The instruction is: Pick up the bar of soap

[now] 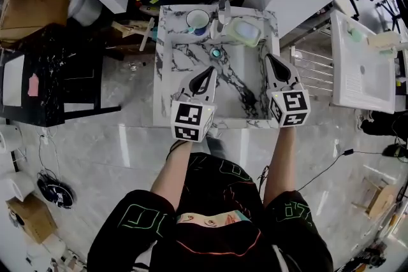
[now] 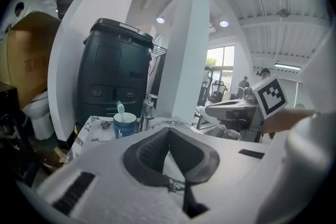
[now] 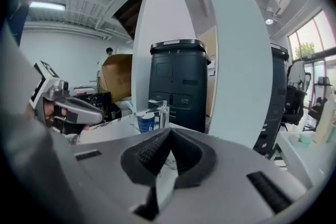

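Right gripper [image 1: 272,62] shut, empty; left gripper [image 1: 209,73] same. Open right jaws first, straddle pale green rectangular soap bar [image 1: 245,29] beside chrome tap [image 1: 222,14], squeeze gently: likely slippery.

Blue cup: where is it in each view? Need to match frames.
Head view: blue cup top centre, on the sink rim.
Left gripper view: cup left of centre.
Right gripper view: cup left of centre.
Shared landmark: faucet, immediately right of it.
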The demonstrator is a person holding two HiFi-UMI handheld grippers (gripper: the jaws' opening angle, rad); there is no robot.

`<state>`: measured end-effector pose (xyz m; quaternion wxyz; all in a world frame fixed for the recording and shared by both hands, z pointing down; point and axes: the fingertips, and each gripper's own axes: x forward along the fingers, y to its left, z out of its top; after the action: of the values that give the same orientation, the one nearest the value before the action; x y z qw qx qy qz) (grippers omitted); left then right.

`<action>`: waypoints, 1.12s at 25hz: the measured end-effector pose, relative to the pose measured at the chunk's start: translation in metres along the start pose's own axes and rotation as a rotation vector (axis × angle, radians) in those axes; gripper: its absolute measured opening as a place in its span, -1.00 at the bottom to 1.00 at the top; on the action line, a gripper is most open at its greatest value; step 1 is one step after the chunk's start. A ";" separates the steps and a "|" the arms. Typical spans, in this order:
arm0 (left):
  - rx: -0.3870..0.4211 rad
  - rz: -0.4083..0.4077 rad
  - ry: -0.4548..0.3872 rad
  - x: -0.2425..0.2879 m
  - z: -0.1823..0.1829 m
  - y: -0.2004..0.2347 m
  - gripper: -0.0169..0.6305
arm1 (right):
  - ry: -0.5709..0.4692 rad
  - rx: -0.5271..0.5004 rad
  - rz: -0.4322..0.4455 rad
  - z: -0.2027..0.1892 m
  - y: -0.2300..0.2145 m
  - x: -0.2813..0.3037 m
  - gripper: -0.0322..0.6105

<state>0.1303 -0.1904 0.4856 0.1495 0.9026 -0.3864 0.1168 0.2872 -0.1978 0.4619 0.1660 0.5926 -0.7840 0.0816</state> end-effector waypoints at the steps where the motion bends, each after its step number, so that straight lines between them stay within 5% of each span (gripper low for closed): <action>1: -0.005 0.002 0.001 0.000 -0.001 0.002 -0.93 | 0.014 -0.023 0.010 -0.001 0.001 0.006 -0.88; 17: -0.050 0.024 0.010 0.005 -0.005 0.037 -0.93 | 0.251 -0.237 0.131 -0.037 -0.005 0.096 -0.63; 28: -0.074 0.002 0.035 0.018 -0.012 0.049 -0.93 | 0.506 -0.535 0.219 -0.068 -0.014 0.144 -0.46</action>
<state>0.1048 -0.2301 0.5116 0.1892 0.8939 -0.3887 0.1185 0.2764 -0.3098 0.5758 0.4935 0.4021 -0.7705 0.0350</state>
